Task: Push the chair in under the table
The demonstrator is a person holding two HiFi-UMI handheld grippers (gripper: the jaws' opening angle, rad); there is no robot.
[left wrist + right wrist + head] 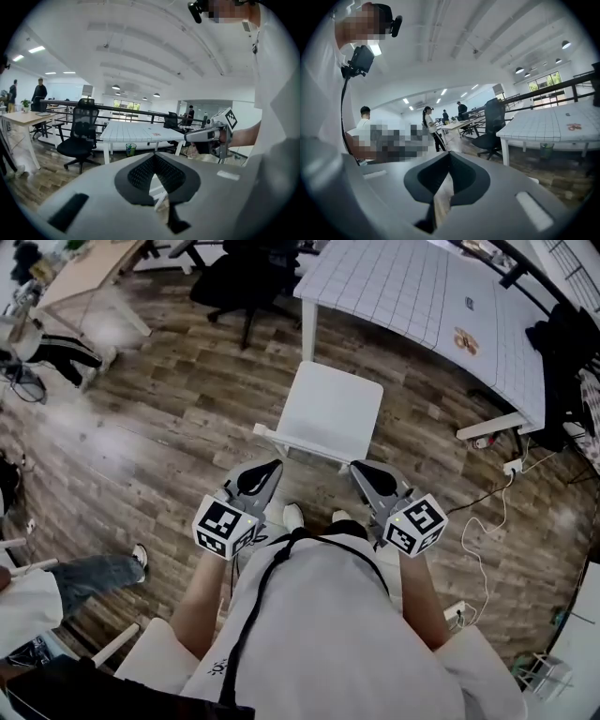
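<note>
We are holding left claw (270,468) and right claw (364,470) shut, empty, just behind the chair (330,409); we are planning even pressure on its back, square toward the surface (412,306).

Bright, even overhead glow from ceiling lights (36,48); soft shadows; strong fisheye distortion, dark corners.
</note>
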